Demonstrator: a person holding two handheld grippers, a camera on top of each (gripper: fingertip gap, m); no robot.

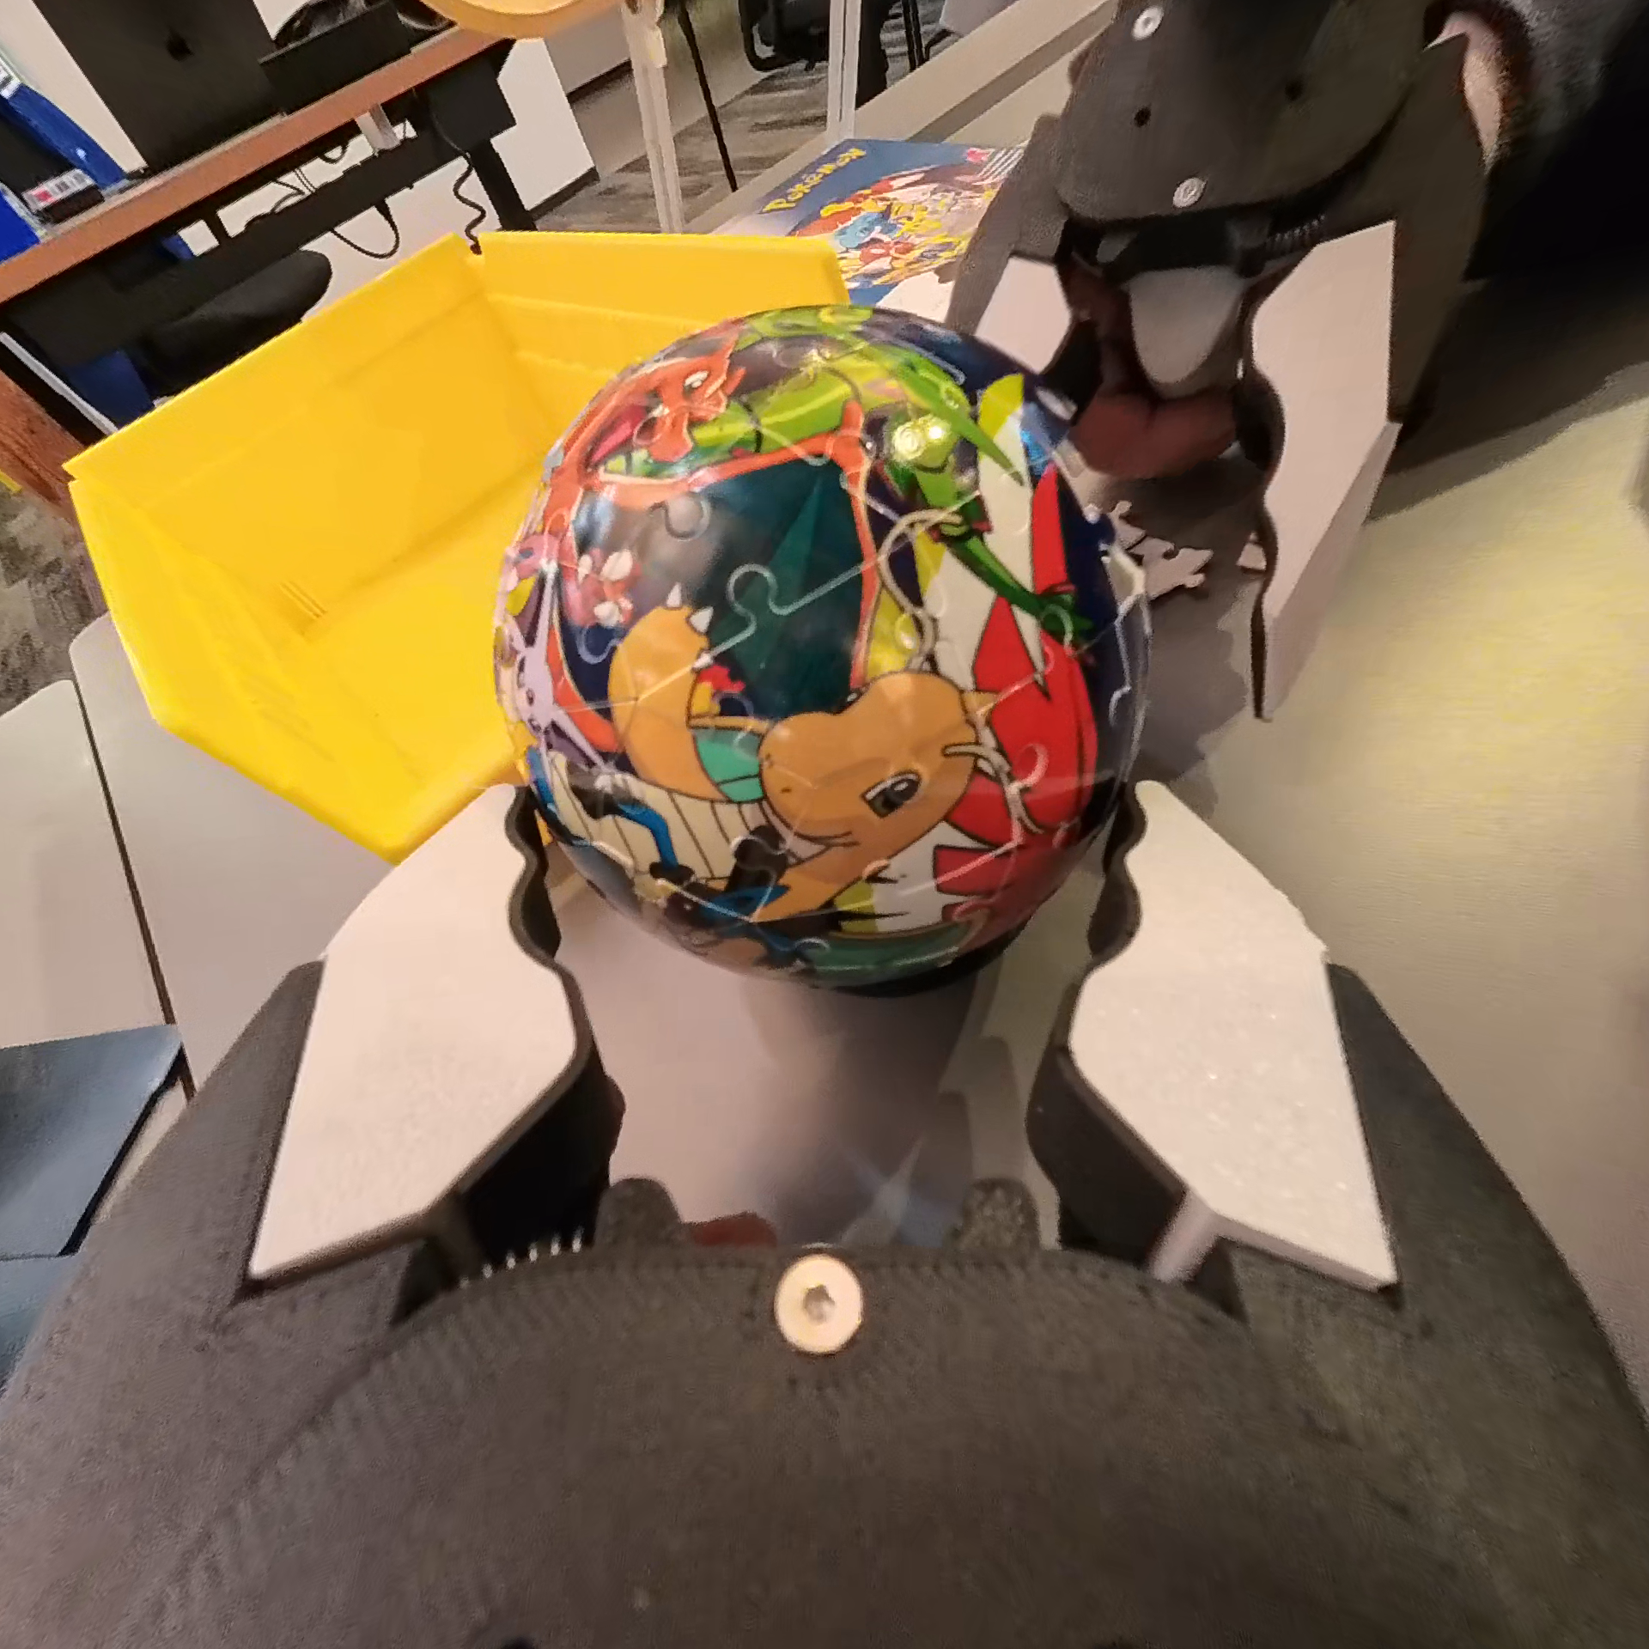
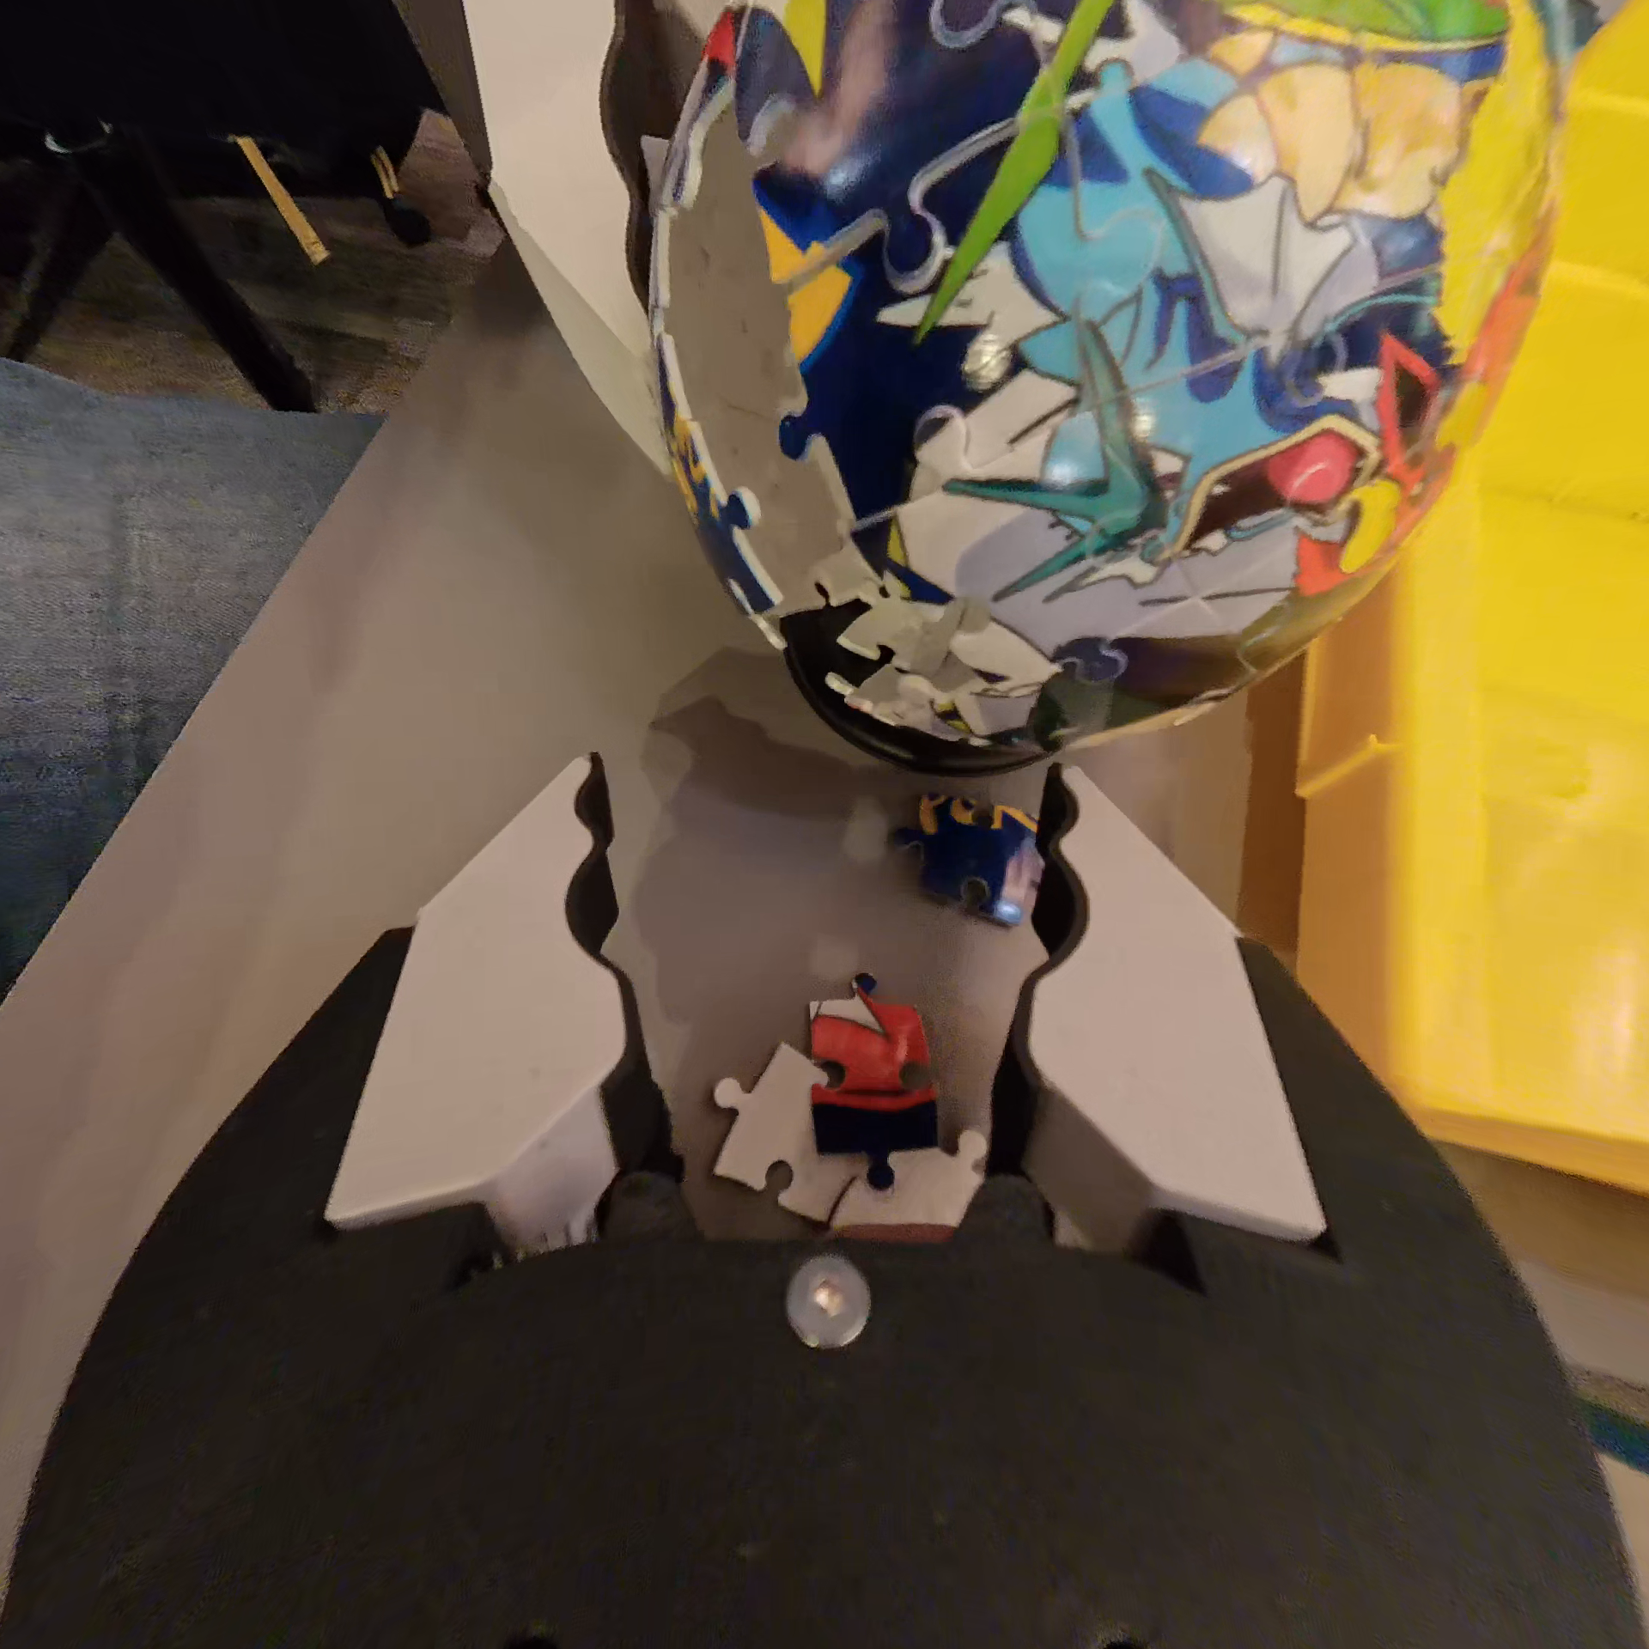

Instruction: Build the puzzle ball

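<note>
The colourful puzzle ball (image 1: 821, 642) stands on a black ring stand (image 1: 892, 986) on the white table. My left gripper (image 1: 825, 830) is spread wide, and both fingertips touch the ball's lower sides. In the right wrist view the ball (image 2: 1160, 357) has a gap (image 2: 732, 312) on its left side that shows the grey inner face. My right gripper (image 2: 825, 830) is open and empty, low over the table just in front of the stand (image 2: 892, 741). A blue loose piece (image 2: 973, 861), a red-and-blue piece (image 2: 870, 1071) and white face-down pieces (image 2: 776, 1133) lie between its fingers.
A yellow bin (image 1: 312, 535) stands behind and left of the ball, and it also shows in the right wrist view (image 2: 1472, 714). The puzzle box (image 1: 892, 214) lies at the back. A hand (image 1: 1151, 419) holds the right gripper. More loose pieces (image 1: 1160, 553) lie right of the ball.
</note>
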